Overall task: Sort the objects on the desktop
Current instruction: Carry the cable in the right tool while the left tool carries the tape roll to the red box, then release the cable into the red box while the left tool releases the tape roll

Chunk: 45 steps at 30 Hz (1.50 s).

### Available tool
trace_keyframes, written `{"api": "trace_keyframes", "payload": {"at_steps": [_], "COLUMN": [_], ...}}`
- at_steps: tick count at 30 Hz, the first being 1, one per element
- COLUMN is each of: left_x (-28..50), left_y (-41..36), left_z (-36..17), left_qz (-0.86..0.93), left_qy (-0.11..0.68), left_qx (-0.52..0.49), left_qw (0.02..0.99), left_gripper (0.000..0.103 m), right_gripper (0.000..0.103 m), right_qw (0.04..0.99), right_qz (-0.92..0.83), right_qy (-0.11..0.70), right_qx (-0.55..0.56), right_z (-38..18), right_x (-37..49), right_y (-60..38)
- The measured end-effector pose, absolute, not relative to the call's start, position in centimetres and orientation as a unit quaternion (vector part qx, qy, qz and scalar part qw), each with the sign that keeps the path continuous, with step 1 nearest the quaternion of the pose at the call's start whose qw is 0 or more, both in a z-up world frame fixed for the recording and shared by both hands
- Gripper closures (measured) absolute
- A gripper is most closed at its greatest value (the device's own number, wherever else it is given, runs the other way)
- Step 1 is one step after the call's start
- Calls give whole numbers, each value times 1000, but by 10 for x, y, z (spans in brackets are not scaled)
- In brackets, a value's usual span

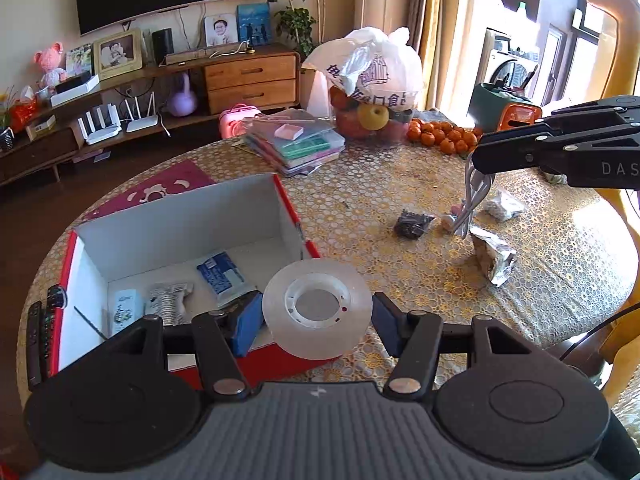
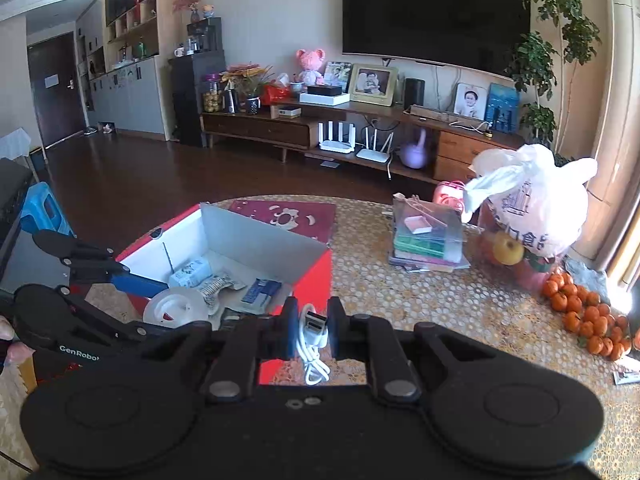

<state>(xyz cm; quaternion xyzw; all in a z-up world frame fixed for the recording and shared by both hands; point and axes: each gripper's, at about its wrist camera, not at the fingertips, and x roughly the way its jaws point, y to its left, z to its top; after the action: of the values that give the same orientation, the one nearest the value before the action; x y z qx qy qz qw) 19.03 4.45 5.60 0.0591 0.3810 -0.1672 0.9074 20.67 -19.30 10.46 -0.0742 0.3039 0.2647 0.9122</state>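
A red cardboard box with a white inside (image 1: 92,276) is sitting on the patterned worktop (image 1: 400,200). The left gripper (image 1: 316,320) is clamping a clear round tape roll (image 1: 317,307) at the box's near right corner. The right gripper (image 2: 313,330) is pinching a white coiled USB cable (image 2: 314,344) just beside the box's near wall.

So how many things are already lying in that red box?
3: a white-and-green pack at the left, a silvery patterned packet in the middle, a blue-and-white packet to the right. The left gripper and tape roll may hide more.
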Motion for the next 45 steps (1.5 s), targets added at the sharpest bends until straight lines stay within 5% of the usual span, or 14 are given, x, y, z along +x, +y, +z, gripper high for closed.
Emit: {"api": "trace_keyframes", "payload": {"at_steps": [19,45], "left_x": [233,314], "left_y": [132,135], "left_z": [45,-24], "left_qz": [-104,-61], "left_qy": [400,449], "left_qx": [61,82], "left_qw": [909,888], "left_gripper": [45,45], "right_gripper": [88,89], "right_qw": [888,827], "right_qz": [324,324], "right_qy": [314,431], "right_qx": [-90,-156], "right_z": [97,4], "right_x": [248,282], "right_y": [-81,-22]}}
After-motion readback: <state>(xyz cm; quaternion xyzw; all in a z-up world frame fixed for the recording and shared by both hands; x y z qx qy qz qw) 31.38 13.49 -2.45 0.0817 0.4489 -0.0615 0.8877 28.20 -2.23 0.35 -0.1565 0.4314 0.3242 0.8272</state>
